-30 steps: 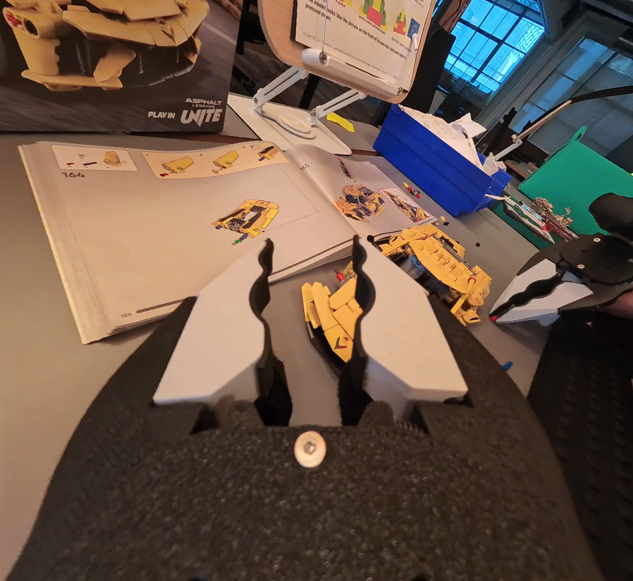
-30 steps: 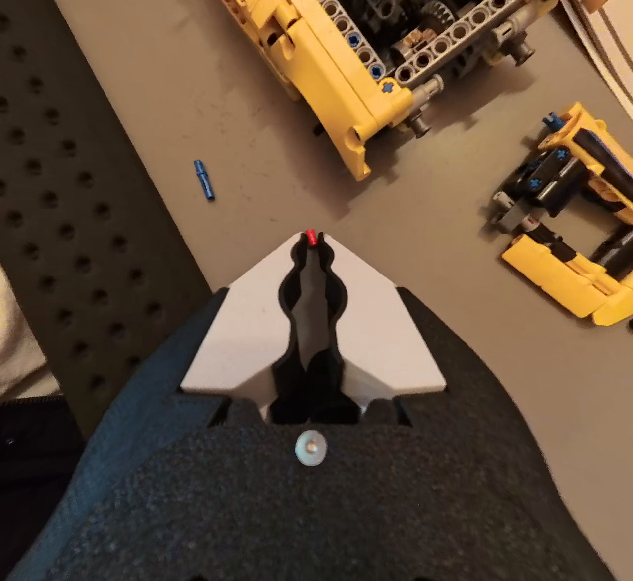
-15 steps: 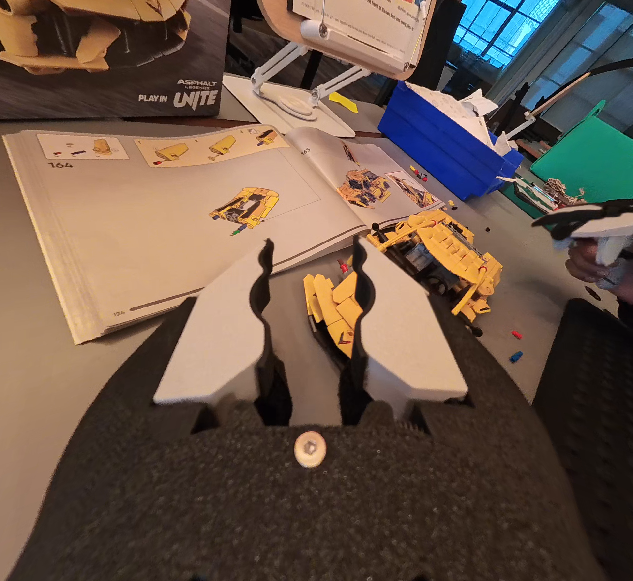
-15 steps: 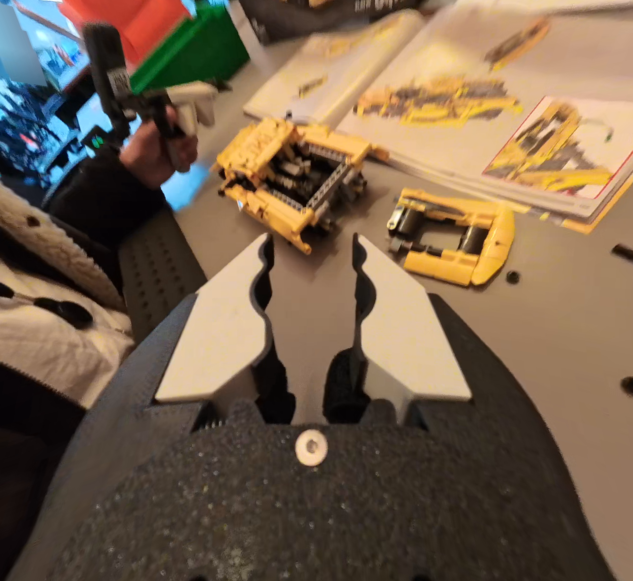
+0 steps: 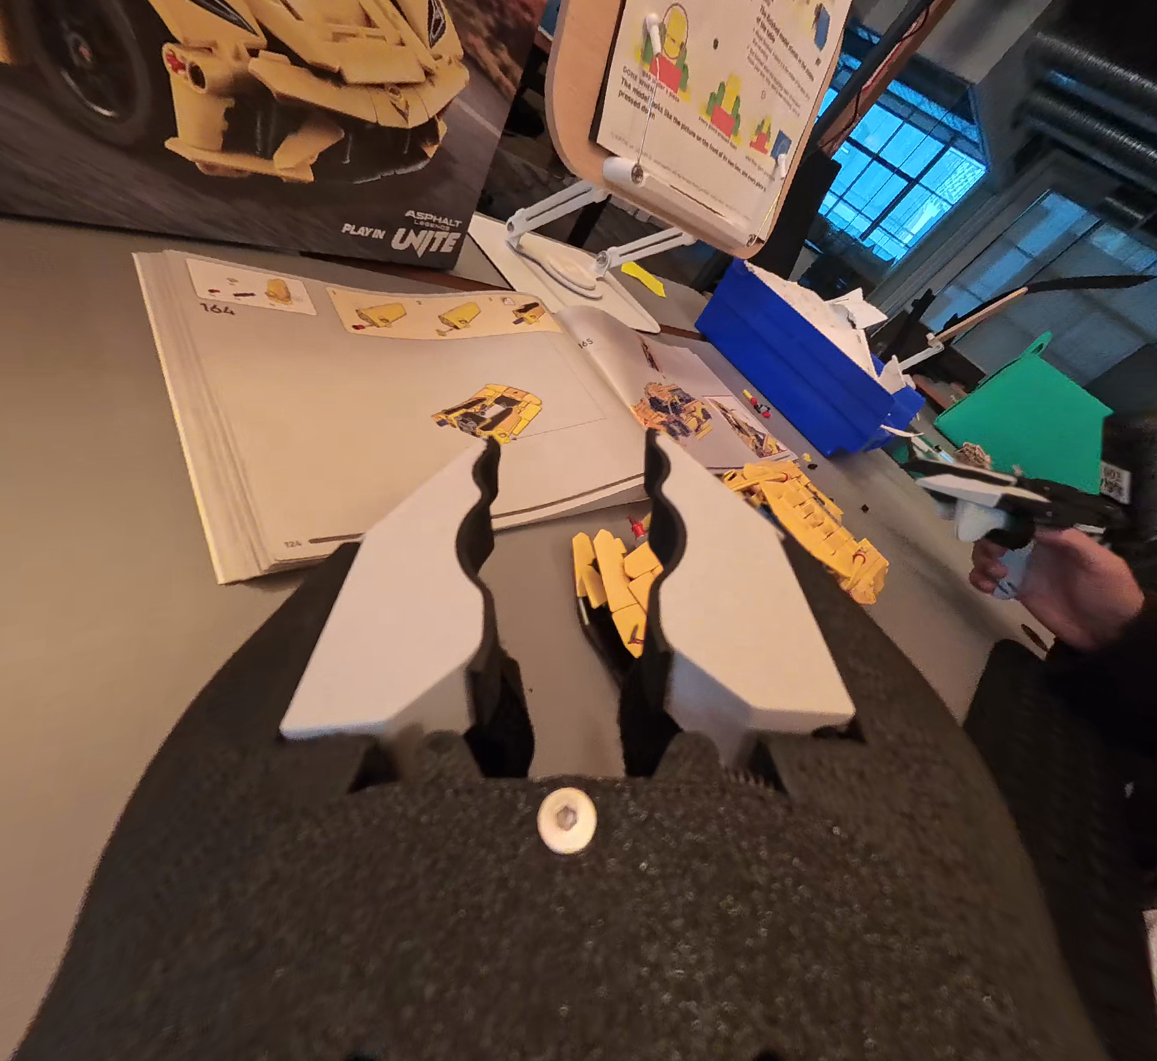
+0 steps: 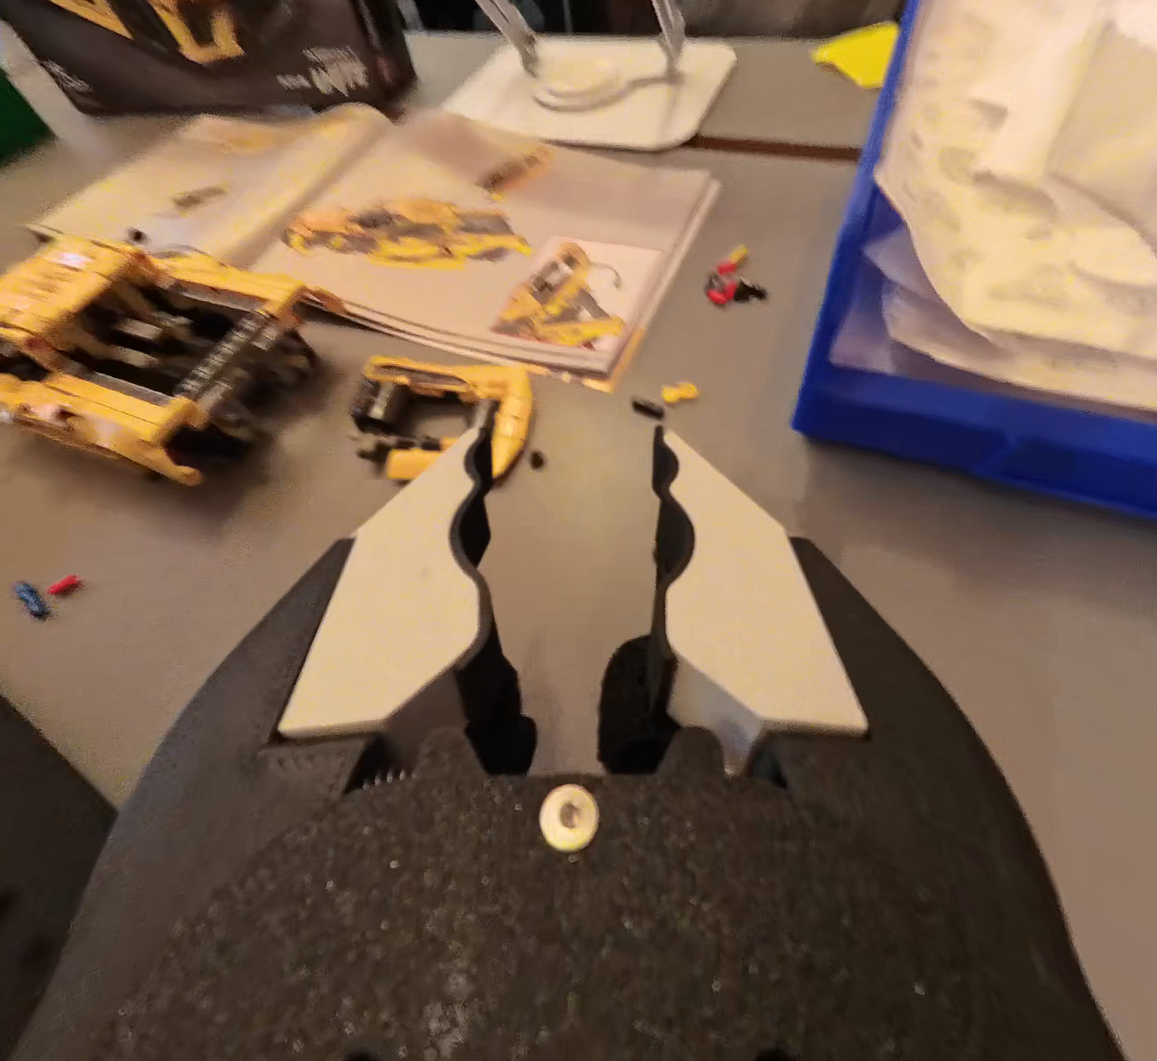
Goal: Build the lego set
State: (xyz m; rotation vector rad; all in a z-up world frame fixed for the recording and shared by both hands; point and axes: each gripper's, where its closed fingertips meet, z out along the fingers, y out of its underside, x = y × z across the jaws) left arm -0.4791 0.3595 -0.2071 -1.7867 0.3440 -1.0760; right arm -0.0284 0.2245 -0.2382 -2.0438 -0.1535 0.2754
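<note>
Hovering above the tabletop [image 5: 94, 561], the left gripper [image 5: 566, 455] has its jaws spread wide with nothing between them, and the right gripper [image 6: 566, 442] is likewise wide and empty. Just past the left gripper's right finger, at centre frame in the left wrist view, lies the small yellow sub-assembly [image 5: 617, 580]; in the right wrist view it sits just beyond the left fingertip, mid-frame. It looks light and rigid, with smooth panels that would likely slip under a pinch; the black beams in its middle seem a surer place to take hold. The larger yellow chassis [image 6: 138, 355] rests at the left of that view, heavier by its look and open-framed, so a grip across its long side beams should suit; pressed-on panels could pop off if squeezed hard. Loose pins are scattered about: a red and a blue one [image 6: 47, 589] at far left, and a red-and-black cluster [image 6: 729, 283] near the blue bin [image 6: 939, 417], all tiny and apt to roll. The open instruction booklet [image 5: 350, 424] closes in the far side and the bin walls off the right; bare tabletop in front of the right gripper gives the best working room.
</note>
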